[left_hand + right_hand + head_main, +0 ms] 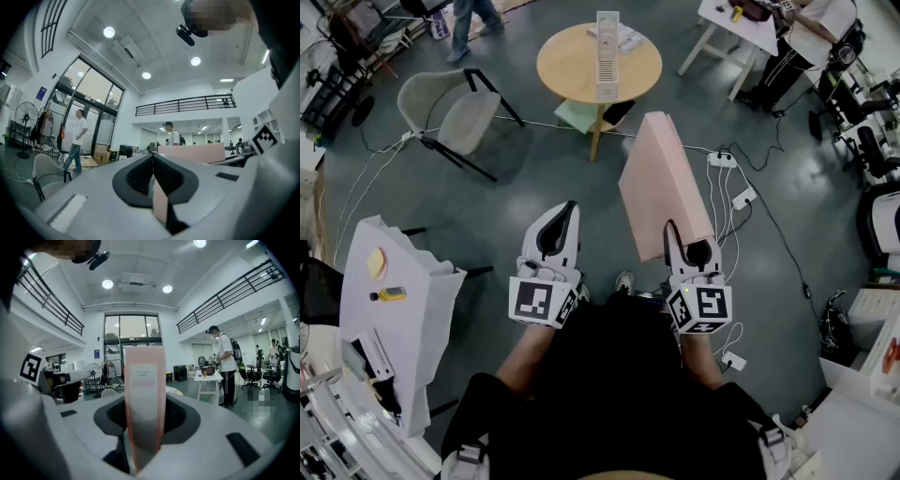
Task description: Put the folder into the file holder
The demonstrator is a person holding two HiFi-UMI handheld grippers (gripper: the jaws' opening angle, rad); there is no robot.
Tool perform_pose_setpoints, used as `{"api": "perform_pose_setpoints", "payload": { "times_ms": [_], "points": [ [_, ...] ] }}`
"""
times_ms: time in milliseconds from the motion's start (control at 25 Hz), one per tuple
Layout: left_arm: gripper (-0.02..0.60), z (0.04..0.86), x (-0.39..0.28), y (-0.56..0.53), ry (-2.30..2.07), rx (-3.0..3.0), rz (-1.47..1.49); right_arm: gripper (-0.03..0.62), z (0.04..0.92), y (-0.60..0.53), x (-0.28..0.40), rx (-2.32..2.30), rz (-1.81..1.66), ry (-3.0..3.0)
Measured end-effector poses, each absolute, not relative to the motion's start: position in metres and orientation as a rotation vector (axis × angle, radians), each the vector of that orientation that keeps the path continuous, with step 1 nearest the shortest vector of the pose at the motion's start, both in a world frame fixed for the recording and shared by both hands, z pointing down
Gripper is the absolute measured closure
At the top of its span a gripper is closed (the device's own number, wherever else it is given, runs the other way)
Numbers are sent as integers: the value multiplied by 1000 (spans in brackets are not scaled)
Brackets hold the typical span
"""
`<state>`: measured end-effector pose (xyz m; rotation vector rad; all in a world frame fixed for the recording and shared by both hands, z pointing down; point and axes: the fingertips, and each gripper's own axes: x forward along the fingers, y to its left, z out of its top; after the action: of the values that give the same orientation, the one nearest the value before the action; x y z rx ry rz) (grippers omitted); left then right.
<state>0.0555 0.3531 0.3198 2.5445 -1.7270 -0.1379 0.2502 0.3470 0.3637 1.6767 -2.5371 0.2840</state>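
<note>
A pink folder (661,187) stands upright in my right gripper (687,246), whose jaws are shut on its lower edge. In the right gripper view the folder's spine (144,394) fills the gap between the jaws of that gripper (145,427). My left gripper (567,214) is held beside it at the left, jaws shut and holding nothing; its own view shows the gripper's (153,157) tips meeting, with the folder (192,152) off to the right. The white file holder (607,54) stands upright on a round wooden table (572,70) straight ahead, well beyond both grippers.
A grey chair (450,108) stands left of the round table. Power strips and cables (727,178) lie on the floor at the right. A white table (394,309) with small items is at the near left. A person (806,37) is at a desk at the far right.
</note>
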Motion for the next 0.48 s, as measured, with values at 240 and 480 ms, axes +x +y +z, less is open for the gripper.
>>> {"api": "perform_pose_setpoints", "payload": {
  "times_ms": [240,480],
  "points": [
    [575,320,54,357,-1712,2554,-147,445,364,354,244,1674,277,-2538],
    [575,323,48,363,-1692,2556,-148,445,365,360,235,1680,277,-2531]
  ]
}}
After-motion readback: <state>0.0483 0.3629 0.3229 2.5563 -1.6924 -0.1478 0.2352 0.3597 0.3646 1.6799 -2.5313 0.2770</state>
